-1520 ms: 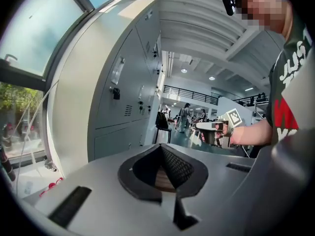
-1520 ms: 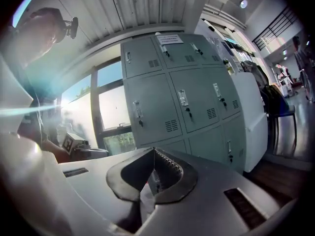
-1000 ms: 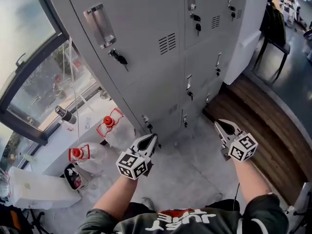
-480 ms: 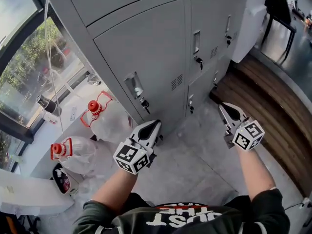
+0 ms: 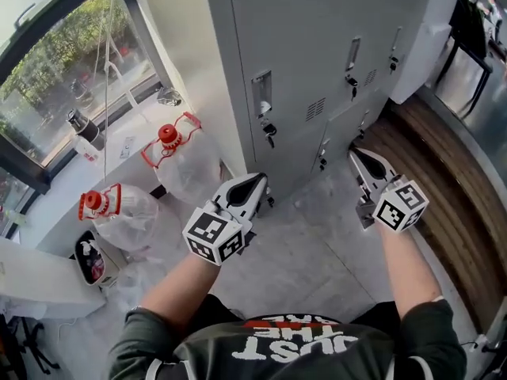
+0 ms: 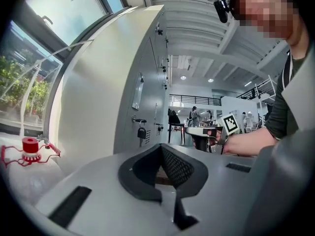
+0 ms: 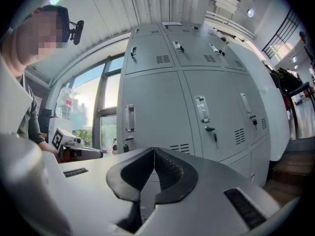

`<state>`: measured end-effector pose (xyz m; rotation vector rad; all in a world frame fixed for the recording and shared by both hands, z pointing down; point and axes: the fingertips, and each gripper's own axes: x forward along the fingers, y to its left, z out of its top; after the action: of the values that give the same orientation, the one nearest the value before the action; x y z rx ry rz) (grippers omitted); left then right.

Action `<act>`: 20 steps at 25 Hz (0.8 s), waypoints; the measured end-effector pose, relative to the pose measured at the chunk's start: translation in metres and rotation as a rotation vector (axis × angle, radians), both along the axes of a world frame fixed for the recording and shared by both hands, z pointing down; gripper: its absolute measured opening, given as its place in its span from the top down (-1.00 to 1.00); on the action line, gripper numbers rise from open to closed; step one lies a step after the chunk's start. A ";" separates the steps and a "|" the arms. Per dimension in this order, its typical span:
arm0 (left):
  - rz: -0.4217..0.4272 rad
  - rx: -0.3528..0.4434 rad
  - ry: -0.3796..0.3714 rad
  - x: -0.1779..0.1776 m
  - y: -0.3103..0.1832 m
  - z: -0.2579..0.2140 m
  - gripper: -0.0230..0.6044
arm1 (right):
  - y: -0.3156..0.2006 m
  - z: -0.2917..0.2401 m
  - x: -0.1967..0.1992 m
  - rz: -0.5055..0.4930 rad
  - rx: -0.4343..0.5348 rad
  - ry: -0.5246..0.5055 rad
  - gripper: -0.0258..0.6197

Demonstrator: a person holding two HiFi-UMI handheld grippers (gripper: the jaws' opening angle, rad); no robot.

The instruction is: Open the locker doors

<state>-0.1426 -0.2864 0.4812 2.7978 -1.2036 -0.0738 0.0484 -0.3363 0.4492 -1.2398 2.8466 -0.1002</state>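
The grey lockers [image 5: 317, 46] stand in front of me with every door closed. The nearest door has a recessed handle [image 5: 262, 93] with a key [image 5: 269, 131] hanging below it. My left gripper [image 5: 257, 182] is shut and empty, held low in front of that door's bottom edge without touching it. My right gripper [image 5: 356, 155] is also shut and empty, off to the right near the lower doors. In the right gripper view the closed jaws [image 7: 154, 150] point up at the doors and handles [image 7: 201, 107]. In the left gripper view the jaws [image 6: 161, 146] meet beside the locker side [image 6: 93, 107].
Two large water bottles with red caps [image 5: 170, 137] [image 5: 99, 204] lie on the floor left of the lockers, under a window [image 5: 63, 77]. A raised wooden floor strip [image 5: 444, 180] runs along the right. People and furniture show far off in the left gripper view.
The head view has swung down from the upper locker doors to the lower ones. Both grippers stay shut and hold about the same places in the view.
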 end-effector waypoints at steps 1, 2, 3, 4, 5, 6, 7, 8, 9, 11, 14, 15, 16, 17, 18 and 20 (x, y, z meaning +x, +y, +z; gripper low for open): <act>-0.009 0.003 -0.001 -0.006 0.003 0.000 0.91 | 0.001 -0.006 -0.013 -0.023 0.008 -0.004 0.81; -0.020 0.003 0.000 -0.012 0.005 0.000 0.91 | 0.001 -0.013 -0.029 -0.048 0.016 -0.007 0.81; -0.031 -0.001 0.002 -0.017 0.008 -0.001 0.91 | 0.002 -0.021 -0.045 -0.075 0.025 -0.009 0.81; -0.039 -0.005 0.004 -0.022 0.010 -0.001 0.91 | 0.003 -0.030 -0.062 -0.102 0.036 -0.010 0.81; -0.045 -0.008 0.006 -0.027 0.013 -0.003 0.91 | 0.003 -0.041 -0.078 -0.127 0.048 -0.010 0.81; -0.049 -0.009 0.007 -0.032 0.016 -0.005 0.91 | 0.003 -0.051 -0.094 -0.151 0.059 -0.009 0.81; -0.052 -0.007 0.009 -0.037 0.017 -0.007 0.91 | 0.003 -0.061 -0.108 -0.172 0.070 -0.006 0.81; -0.057 -0.005 0.012 -0.042 0.018 -0.009 0.91 | 0.002 -0.071 -0.122 -0.190 0.079 0.001 0.81; -0.064 -0.004 0.018 -0.048 0.018 -0.010 0.91 | -0.001 -0.079 -0.135 -0.204 0.089 0.012 0.80; -0.079 -0.008 0.031 -0.061 0.017 -0.012 0.91 | -0.010 -0.092 -0.157 -0.217 0.103 0.041 0.80; -0.089 -0.010 0.035 -0.073 0.018 -0.013 0.91 | -0.026 -0.099 -0.185 -0.238 0.073 0.062 0.48; -0.090 -0.007 0.034 -0.076 0.020 -0.014 0.91 | -0.030 -0.100 -0.192 -0.247 0.060 0.068 0.41; -0.090 -0.004 0.033 -0.080 0.021 -0.015 0.90 | -0.033 -0.101 -0.198 -0.252 0.053 0.077 0.38; -0.092 -0.001 0.034 -0.083 0.021 -0.016 0.91 | -0.036 -0.102 -0.202 -0.253 0.052 0.087 0.36; -0.093 0.001 0.037 -0.087 0.022 -0.017 0.91 | -0.038 -0.104 -0.205 -0.251 0.054 0.094 0.35; -0.095 0.003 0.044 -0.091 0.022 -0.019 0.91 | -0.039 -0.107 -0.209 -0.250 0.058 0.096 0.33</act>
<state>-0.2339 -0.2645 0.4626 2.7250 -1.3265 -0.1433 -0.1606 -0.3758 0.3426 -0.8969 3.0498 0.0366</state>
